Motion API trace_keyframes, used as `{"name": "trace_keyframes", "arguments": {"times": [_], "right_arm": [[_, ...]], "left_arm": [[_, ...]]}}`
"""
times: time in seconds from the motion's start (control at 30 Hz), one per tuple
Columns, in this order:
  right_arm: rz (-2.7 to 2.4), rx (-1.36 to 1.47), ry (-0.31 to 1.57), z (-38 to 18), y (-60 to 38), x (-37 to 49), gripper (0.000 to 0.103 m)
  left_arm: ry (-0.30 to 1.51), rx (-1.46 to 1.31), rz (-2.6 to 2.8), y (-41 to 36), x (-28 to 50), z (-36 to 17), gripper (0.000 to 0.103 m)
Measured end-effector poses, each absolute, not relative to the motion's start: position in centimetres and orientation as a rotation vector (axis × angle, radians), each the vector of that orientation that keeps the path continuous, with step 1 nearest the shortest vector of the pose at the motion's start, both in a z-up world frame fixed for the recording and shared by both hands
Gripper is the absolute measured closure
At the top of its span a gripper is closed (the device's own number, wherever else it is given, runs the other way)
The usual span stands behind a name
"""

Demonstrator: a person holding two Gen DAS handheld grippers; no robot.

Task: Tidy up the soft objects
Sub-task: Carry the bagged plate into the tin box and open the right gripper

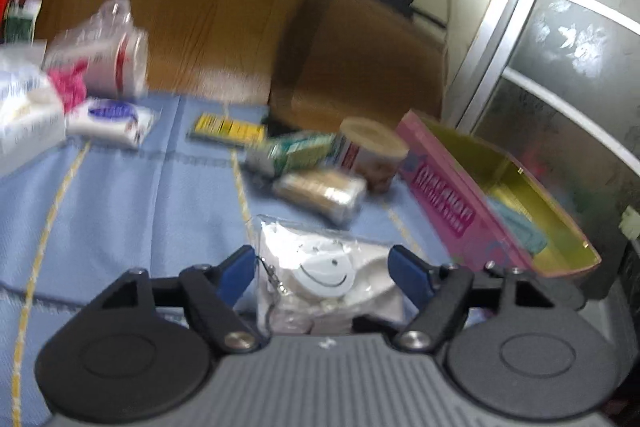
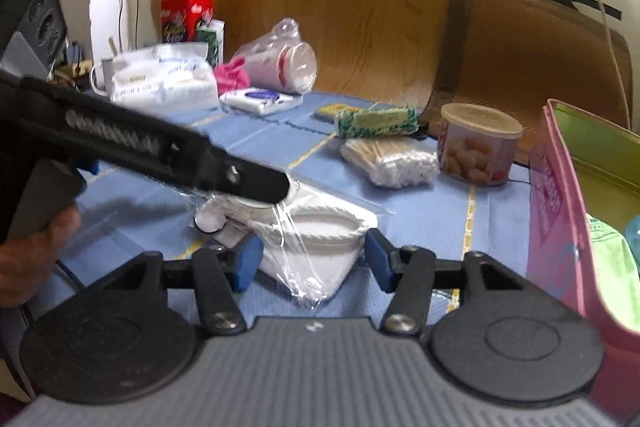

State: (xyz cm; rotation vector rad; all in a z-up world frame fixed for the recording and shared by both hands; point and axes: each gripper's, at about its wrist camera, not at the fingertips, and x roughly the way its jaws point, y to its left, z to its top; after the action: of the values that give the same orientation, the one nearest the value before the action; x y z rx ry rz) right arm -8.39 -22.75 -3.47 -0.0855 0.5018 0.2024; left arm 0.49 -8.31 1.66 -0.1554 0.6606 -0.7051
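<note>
- Only the right wrist view is showing a hand at far left, gripping the left gripper's handle.
- The clear bag of white soft items is lying on the blue cloth; both grippers are straddling it, jaws spread, the left gripper's pads apart from it, the right gripper likewise.
- The pink box is standing open rightward; only the right wrist view is showing green fabric inside.

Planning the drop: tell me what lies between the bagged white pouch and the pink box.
Only bare blue cloth lies between the pouch and the pink box. The right wrist view shows it best.
</note>
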Motion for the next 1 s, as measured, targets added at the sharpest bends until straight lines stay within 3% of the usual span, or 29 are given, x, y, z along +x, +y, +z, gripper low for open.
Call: {"name": "trace_keyframes", "arguments": {"times": [0.27,0.57,0.67,0.73,0.77,0.8,0.87,1.0], "right_arm": [[0.105,-0.08,0.346,-0.1,-24.4,-10.3,0.048],[-0.133,-0.07,0.219,2.6,-31.2,-13.7,0.048],[-0.224,-0.038,0.234,2.0,-34.5,-15.1,0.048],[-0.282,-0.019,0.255,1.5,-36.1,-15.9,0.048],[-0.315,-0.019,0.272,1.1,-36.9,-16.0,0.046],[-0.343,-0.027,0.303,0.7,-37.6,-15.7,0.032],[-0.422,-0.022,0.344,0.0,-38.8,-15.6,0.019],[-0.4,0.049,0.317,-0.2,-39.9,-16.3,0.019]], "left_arm": [[0.523,-0.11,-0.801,-11.7,-0.4,7.2,0.028],[0.414,0.027,-1.021,-22.9,-2.7,10.5,0.025],[0.428,0.065,-1.101,-27.5,-3.4,9.5,0.018],[0.438,0.108,-1.128,-30.0,-4.0,8.5,0.006],[0.44,0.139,-1.118,-31.3,-4.3,7.9,0.004],[0.439,0.163,-1.106,-32.0,-4.6,7.5,0.004],[0.445,0.19,-1.095,-32.5,-5.0,6.7,0.003],[0.425,0.186,-1.049,-30.2,-4.9,6.6,0.0]]}}
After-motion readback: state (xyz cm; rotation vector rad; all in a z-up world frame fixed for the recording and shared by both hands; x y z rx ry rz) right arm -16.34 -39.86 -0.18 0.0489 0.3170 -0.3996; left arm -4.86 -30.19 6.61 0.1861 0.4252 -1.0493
